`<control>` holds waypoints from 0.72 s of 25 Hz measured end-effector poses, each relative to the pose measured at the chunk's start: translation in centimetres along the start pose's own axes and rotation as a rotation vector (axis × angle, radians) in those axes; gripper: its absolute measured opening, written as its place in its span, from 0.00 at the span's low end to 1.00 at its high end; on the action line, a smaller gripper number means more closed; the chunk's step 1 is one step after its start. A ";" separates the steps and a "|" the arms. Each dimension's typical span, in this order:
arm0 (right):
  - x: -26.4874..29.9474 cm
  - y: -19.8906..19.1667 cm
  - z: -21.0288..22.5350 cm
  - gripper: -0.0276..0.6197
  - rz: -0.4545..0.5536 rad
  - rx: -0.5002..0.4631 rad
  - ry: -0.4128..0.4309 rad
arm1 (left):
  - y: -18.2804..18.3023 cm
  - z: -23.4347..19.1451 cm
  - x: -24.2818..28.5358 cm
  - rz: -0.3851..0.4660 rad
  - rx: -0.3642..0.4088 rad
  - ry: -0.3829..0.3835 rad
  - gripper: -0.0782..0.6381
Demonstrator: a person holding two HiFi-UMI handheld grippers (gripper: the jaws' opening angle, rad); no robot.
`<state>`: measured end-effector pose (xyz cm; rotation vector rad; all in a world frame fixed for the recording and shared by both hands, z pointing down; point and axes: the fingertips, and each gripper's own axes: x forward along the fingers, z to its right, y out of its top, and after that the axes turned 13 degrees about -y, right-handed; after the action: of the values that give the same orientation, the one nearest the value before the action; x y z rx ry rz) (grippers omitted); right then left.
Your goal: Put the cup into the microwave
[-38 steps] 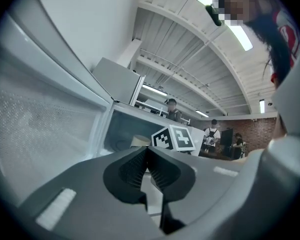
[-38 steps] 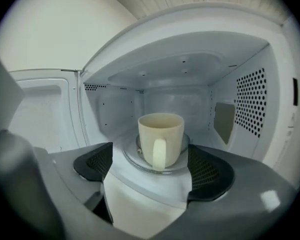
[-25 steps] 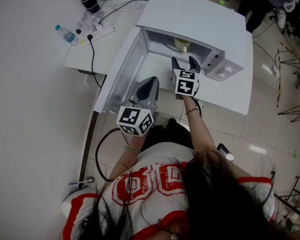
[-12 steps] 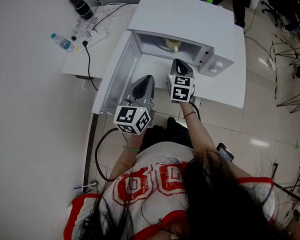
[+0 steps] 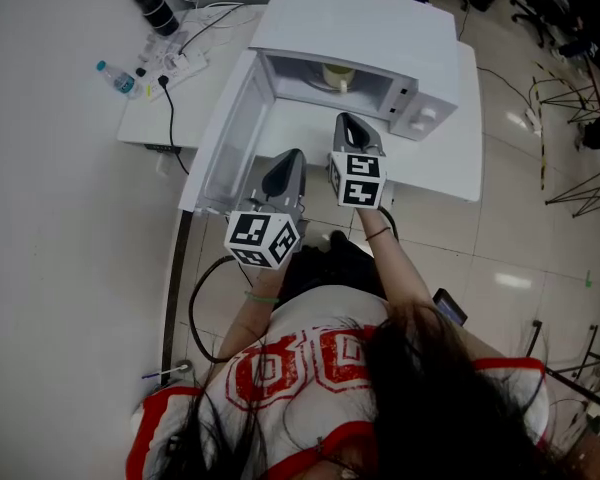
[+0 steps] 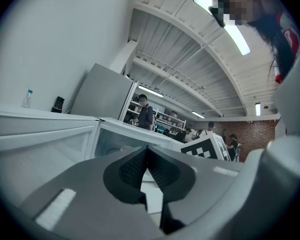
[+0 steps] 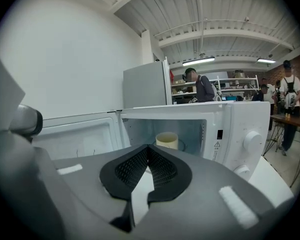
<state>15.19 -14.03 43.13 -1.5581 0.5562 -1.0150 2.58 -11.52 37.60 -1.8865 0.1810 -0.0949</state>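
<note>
White desk (image 5: pixel 450 163) | cup (image 5: pixel 337 74) already inside microwave (image 5: pixel 360 23) | my right hand-held gripper (image 5: pixel 346 120) just closed, empty; left hand-held gripper (image 5: pixel 291 156) closed, empty | next, I reckon: shut door (image 5: pixel 230 133).

A plain white wall (image 6: pixel 65 44) stands left of the white rectangular counter (image 5: pixel 435 168); glossy pale tiled floor (image 5: pixel 520 258) spreads right of it, long tube lights (image 6: pixel 237 31) overhead.

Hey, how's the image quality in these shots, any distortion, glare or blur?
Both gripper views: strong fisheye bending, black corners. Right gripper view: cup inside the microwave looks sharp. Left gripper view: ceiling light glares. Head view: dim, even light.
</note>
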 end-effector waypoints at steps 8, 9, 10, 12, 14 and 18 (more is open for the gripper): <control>-4.1 0.3 -1.6 0.05 0.014 -0.032 0.057 | 0.5 1.0 -1.6 0.015 0.017 0.024 0.11; -4.9 0.1 -1.7 0.05 0.011 -0.032 0.065 | 0.7 1.3 -1.7 0.016 0.020 0.025 0.11; -5.7 -0.1 -1.7 0.05 0.008 -0.029 0.070 | 0.7 1.6 -1.6 0.015 0.023 0.024 0.11; -7.4 -0.4 -1.4 0.05 0.007 -0.020 0.072 | 0.9 2.3 -1.5 0.014 0.028 0.019 0.11; -9.0 -0.5 -0.9 0.05 0.019 -0.026 0.064 | 1.1 3.1 -1.1 0.016 0.033 0.010 0.11; -10.8 -1.5 -0.3 0.05 0.017 -0.049 0.054 | 1.2 5.0 -0.7 0.015 0.035 -0.010 0.11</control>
<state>9.11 -5.20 41.28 -1.5703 0.6347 -1.0403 2.57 -7.09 34.86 -1.8501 0.1854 -0.0787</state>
